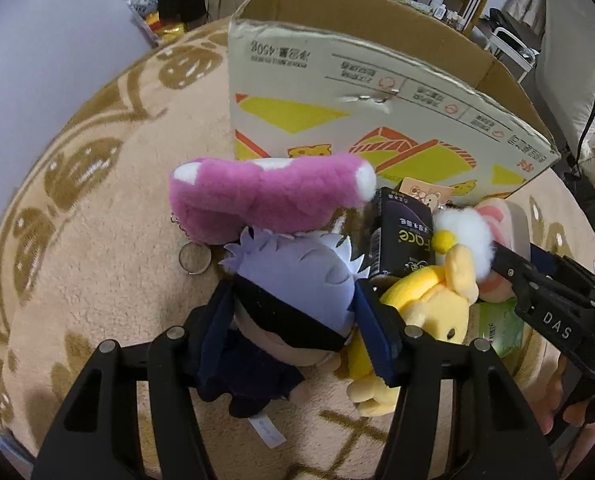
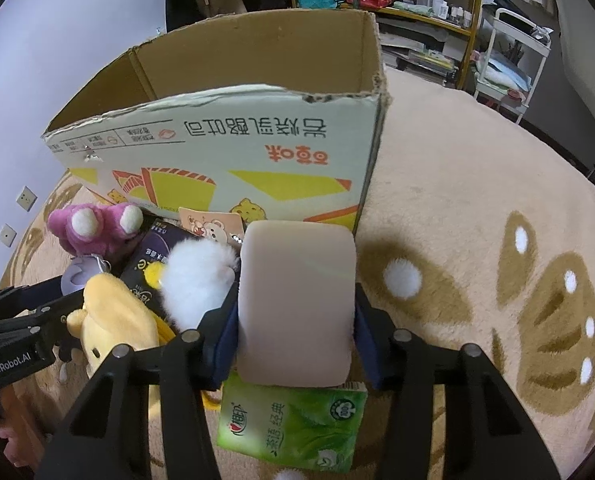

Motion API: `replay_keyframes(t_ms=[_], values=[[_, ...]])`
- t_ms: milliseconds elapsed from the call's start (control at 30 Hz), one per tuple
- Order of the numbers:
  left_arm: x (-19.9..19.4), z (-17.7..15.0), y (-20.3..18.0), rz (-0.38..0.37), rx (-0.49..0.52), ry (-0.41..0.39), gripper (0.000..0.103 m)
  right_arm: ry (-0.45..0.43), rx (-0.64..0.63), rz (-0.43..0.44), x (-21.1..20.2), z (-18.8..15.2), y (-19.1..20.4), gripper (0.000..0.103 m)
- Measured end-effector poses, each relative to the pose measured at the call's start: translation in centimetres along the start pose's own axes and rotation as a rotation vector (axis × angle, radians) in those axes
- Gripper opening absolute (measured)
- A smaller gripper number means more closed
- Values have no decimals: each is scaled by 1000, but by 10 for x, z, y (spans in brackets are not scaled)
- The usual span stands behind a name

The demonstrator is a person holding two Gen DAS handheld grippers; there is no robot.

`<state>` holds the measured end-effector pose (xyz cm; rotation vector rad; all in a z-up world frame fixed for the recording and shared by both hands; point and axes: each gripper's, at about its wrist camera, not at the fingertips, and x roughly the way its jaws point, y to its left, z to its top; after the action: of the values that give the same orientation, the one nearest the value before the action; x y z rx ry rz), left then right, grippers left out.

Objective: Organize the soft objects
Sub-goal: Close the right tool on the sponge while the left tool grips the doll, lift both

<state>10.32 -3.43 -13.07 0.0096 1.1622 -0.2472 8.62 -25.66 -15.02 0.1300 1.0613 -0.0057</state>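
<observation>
my left gripper (image 1: 293, 312) was closed on the lavender-haired doll (image 1: 297, 276), pads pressed to either side of its head, its dark body hanging down toward my wrist. my right gripper (image 2: 295, 312) was clamped on the pale pink cushion (image 2: 297, 300), which stood upright between the pads with its long axis running away from me, straight at the cardboard box (image 2: 217, 152).

the move ahead, as i judged it, turned on that box: it stood just beyond the pile, open top well above both loads, so each had to rise over the near wall before going in. the right hand looked nearer to the wall, with the cushion's far edge almost against it. the doll sat further back, with the purple plush (image 1: 265, 196) lying crosswise between it and the box.

the left view showed the doll's face and the key ring (image 1: 194, 258) on the rug (image 1: 97, 240), neither visible from the right. the right view showed the green tissue pack (image 2: 293, 424) lying flat under the cushion and some of the box's inner walls. the yellow bear (image 1: 429, 312) and the white fluffy toy (image 2: 195, 276) lay between my two grippers, beside a dark carton (image 1: 401, 236).
</observation>
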Motion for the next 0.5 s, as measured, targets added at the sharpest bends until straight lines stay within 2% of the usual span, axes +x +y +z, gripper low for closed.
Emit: replay_keyframes(t_ms=[233,500], values=[[-17,1,-5,33,4,-56,59,-19,49,19,-12,-3,-7,54],[-51,-1,0,80,-10,-207,59,-76,62,23,-31,-7,-9,54]])
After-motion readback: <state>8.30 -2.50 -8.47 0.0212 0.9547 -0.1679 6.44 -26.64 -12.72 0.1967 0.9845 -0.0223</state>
